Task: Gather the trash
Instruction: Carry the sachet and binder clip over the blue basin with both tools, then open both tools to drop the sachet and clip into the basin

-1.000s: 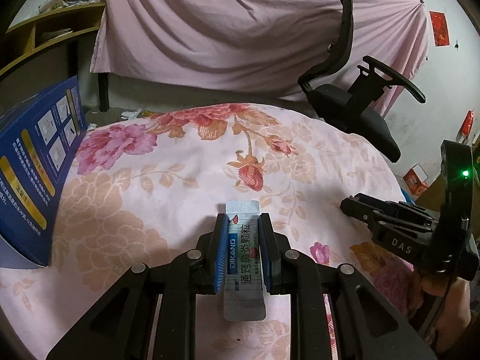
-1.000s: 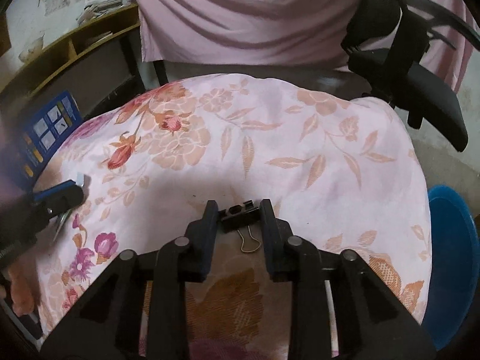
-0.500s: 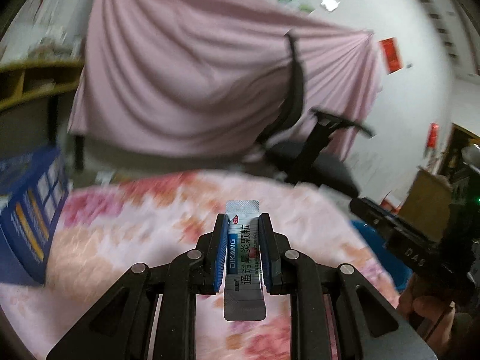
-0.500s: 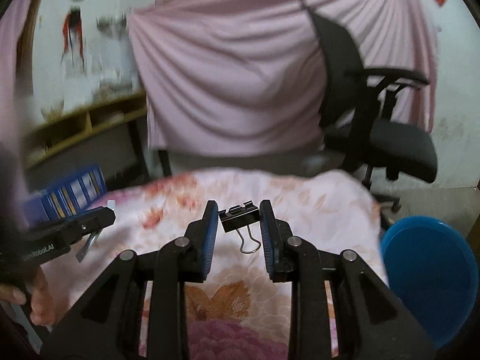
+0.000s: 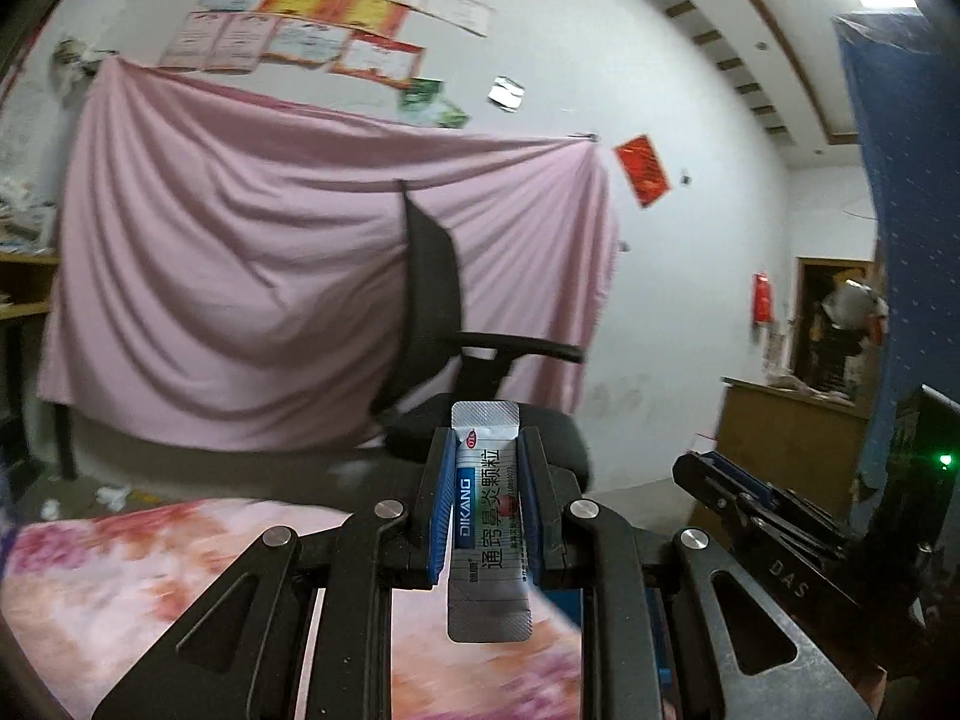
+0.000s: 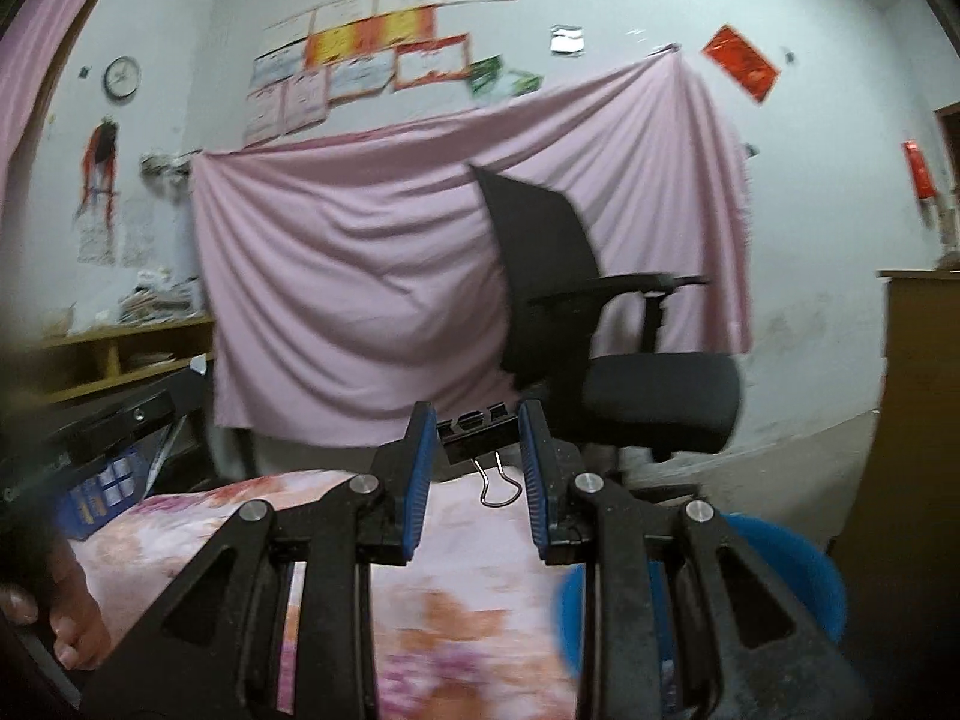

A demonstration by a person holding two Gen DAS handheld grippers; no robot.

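Both your claws have lifted off the floral table (image 5: 120, 570) and now face the room. Your left claw (image 5: 485, 501) pinches the sachet (image 5: 487, 516); your right claw (image 6: 474, 468) pinches the binder clip (image 6: 480, 435). You are mid-carry; next, swing both over the blue bin (image 6: 798, 564) and release.

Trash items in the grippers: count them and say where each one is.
2. A sachet is clamped upright in the left gripper; a binder clip is pinched in the right gripper. More may lie out of view on the floral cloth.
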